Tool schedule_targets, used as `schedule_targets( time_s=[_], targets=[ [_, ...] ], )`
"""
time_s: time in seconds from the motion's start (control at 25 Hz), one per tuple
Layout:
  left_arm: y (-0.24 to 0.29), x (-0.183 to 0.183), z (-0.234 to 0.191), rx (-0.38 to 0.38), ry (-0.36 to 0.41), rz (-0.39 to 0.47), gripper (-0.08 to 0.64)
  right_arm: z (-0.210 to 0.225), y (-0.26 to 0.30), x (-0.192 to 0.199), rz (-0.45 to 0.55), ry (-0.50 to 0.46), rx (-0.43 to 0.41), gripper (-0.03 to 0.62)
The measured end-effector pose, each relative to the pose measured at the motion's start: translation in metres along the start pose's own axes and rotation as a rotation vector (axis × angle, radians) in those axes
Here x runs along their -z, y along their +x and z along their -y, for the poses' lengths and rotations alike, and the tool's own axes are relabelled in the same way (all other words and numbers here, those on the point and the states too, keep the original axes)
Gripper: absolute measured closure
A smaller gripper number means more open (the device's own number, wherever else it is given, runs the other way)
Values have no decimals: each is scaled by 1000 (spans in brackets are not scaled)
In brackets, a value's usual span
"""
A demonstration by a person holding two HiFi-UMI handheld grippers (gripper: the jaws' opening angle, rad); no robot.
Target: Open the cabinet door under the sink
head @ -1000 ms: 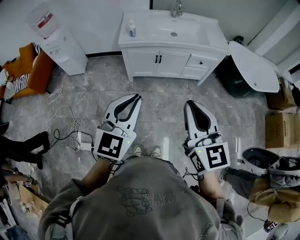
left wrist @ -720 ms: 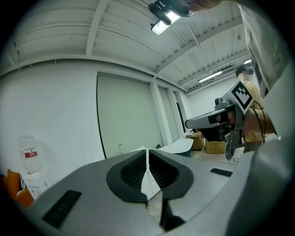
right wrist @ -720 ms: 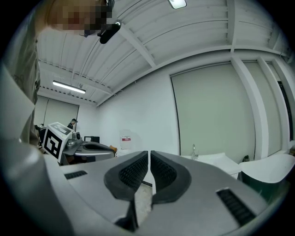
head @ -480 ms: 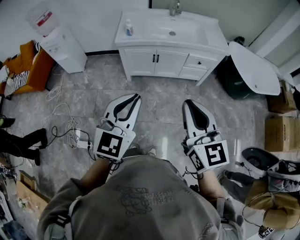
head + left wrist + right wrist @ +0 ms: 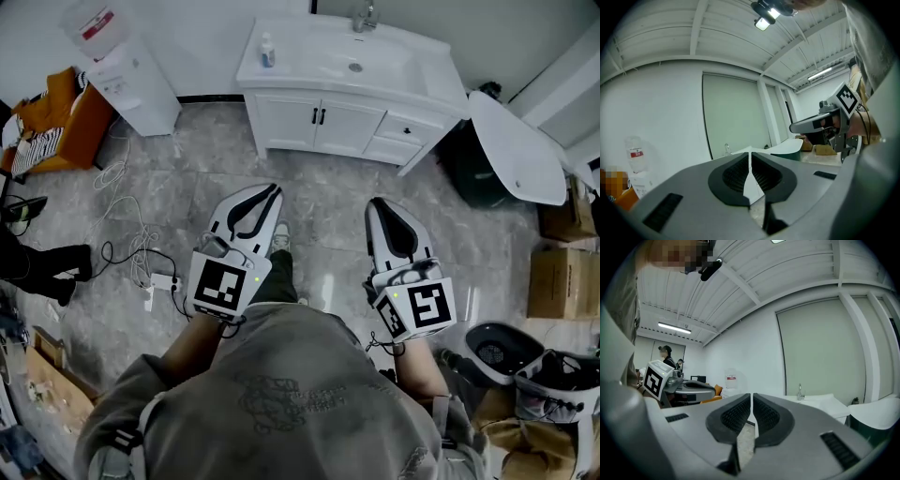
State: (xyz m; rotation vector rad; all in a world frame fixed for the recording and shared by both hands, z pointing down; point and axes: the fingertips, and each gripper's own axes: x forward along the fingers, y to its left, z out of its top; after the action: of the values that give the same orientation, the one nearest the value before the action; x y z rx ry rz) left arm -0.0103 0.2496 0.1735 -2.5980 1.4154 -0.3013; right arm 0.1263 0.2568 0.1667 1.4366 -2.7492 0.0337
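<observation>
Shoe [image 5: 280,236] stepped forward, white cabinet doors [image 5: 292,123] shut, black handles [image 5: 321,116]

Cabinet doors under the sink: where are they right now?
Head view, top centre: the cabinet doors sit closed below the sink basin, with drawers on their right and the water dispenser farther left.

Grey sweatshirt [image 5: 281,403], faint line print on its back. The left tool [image 5: 275,192] and right tool [image 5: 377,204] are white shells with black ribbed insides, each bearing a black-and-white square-marker cube.
</observation>
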Motion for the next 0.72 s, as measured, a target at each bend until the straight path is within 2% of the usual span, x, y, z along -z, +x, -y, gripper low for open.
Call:
schedule_targets(
  time_s=[0.16,0.28,0.44,0.56,0.72],
  targets=[
    [14,-2,-11,-13,-34,19,529,11,10,7,-18,3,12,557],
    [29,1,-18,-4,-40,1,529,23,21,9,-28,7,22,557],
    [61,7,-34,11,-36,-8,529,43,52,12,-51,18,22,557],
    [87,13,-48,13,-74,-36,529,59,76,16,-66,28,17,557],
    [116,21,-67,24,-64,-41,529,80,107,20,-77,34,18,557]
  ],
)
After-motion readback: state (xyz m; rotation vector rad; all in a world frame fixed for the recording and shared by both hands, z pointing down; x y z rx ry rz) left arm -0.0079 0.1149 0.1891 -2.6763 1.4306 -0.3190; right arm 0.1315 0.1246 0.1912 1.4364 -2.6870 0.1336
